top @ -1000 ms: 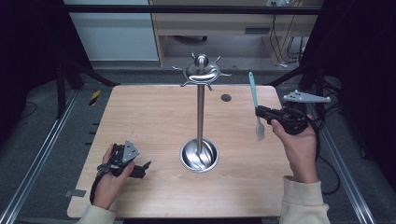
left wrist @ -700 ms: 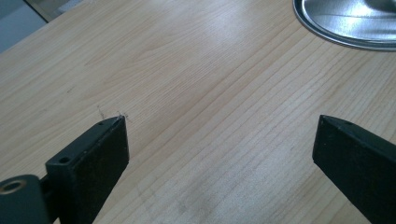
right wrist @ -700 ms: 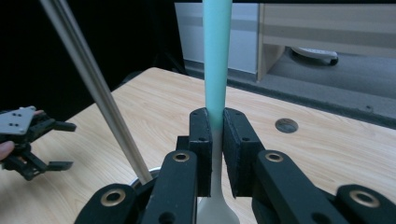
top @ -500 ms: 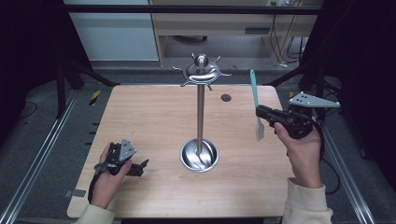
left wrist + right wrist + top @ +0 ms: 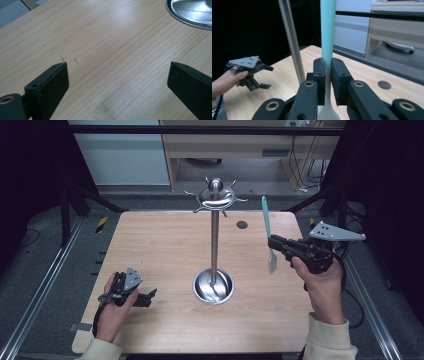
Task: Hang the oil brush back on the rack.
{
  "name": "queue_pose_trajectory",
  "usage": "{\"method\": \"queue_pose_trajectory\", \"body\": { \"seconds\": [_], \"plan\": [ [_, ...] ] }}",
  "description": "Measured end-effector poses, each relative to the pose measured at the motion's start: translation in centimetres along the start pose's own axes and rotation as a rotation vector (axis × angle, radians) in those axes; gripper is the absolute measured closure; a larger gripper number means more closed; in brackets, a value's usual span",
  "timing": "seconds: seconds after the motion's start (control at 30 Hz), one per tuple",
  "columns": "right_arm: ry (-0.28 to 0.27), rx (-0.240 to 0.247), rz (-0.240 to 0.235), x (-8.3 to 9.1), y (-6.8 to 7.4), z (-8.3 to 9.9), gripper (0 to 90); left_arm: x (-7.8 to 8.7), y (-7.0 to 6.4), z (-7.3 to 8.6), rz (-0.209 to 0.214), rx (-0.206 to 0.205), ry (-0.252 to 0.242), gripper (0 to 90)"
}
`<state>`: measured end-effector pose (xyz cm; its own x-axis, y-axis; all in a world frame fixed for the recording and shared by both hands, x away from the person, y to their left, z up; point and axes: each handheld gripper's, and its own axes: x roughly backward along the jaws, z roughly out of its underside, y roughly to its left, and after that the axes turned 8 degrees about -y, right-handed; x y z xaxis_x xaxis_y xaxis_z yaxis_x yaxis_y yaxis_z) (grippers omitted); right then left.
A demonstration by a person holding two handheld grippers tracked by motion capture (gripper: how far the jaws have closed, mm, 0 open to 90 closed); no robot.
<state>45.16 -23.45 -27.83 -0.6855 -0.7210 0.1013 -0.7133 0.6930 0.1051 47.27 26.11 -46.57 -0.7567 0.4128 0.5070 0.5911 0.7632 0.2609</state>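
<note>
Clamped in the right gripper (image 5: 278, 246) is a spatula (image 5: 267, 232) with a mint-green handle and a pale blade, held upright with the handle pointing up and the blade hanging below; in the right gripper view the jaws pinch it just where green meets white. It hangs in the air to the right of the metal stand (image 5: 215, 237), well apart from the pole and clear of the table (image 5: 160, 245). The work in hand looks like hanging the spatula on one of the curved hooks (image 5: 239, 199) that ring the top of the stand. To do that well, I would carry it in toward the stand's crown with the handle kept vertical, lift until the handle's tip is level with a hook on the near right side, and approach slowly so the blade does not knock the pole. Whether the handle has a hanging hole cannot be told from these pictures, so check before committing. The left gripper (image 5: 145, 296) rests low on the table to the left of the stand's dish-shaped base (image 5: 213, 286), jaws spread wide over bare wood and holding nothing; it could steady that base if the stand rocks.
</note>
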Motion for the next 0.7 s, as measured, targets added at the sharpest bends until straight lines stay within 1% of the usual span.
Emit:
{"method": "queue_pose_trajectory", "body": {
  "seconds": [0.07,0.13,0.23,0.4,0.53,0.7],
  "plan": [
    [-0.013,0.002,-0.014,-0.1,0.2,0.0,82.4,-0.1,0.0,0.0,0.001,-0.003,0.001,3.3],
    [-0.025,-0.007,-0.040,-0.2,0.2,0.0,82.4,-0.1,-0.1,0.0,0.002,-0.010,0.007,3.3],
    [-0.037,-0.018,-0.066,-0.5,0.3,-0.1,82.4,-0.2,-0.1,0.0,0.005,-0.012,0.012,3.3],
    [-0.045,-0.006,-0.087,-1.0,0.7,-0.3,82.4,-0.2,-0.1,0.0,0.003,-0.011,0.011,3.3],
    [-0.049,-0.013,-0.100,-1.1,0.9,-0.3,82.4,-0.2,-0.2,0.0,0.007,-0.014,0.012,3.3],
    [-0.047,-0.011,-0.114,-1.3,1.1,-0.4,82.4,-0.3,-0.2,0.0,0.012,-0.020,0.017,3.3]
  ]
}}
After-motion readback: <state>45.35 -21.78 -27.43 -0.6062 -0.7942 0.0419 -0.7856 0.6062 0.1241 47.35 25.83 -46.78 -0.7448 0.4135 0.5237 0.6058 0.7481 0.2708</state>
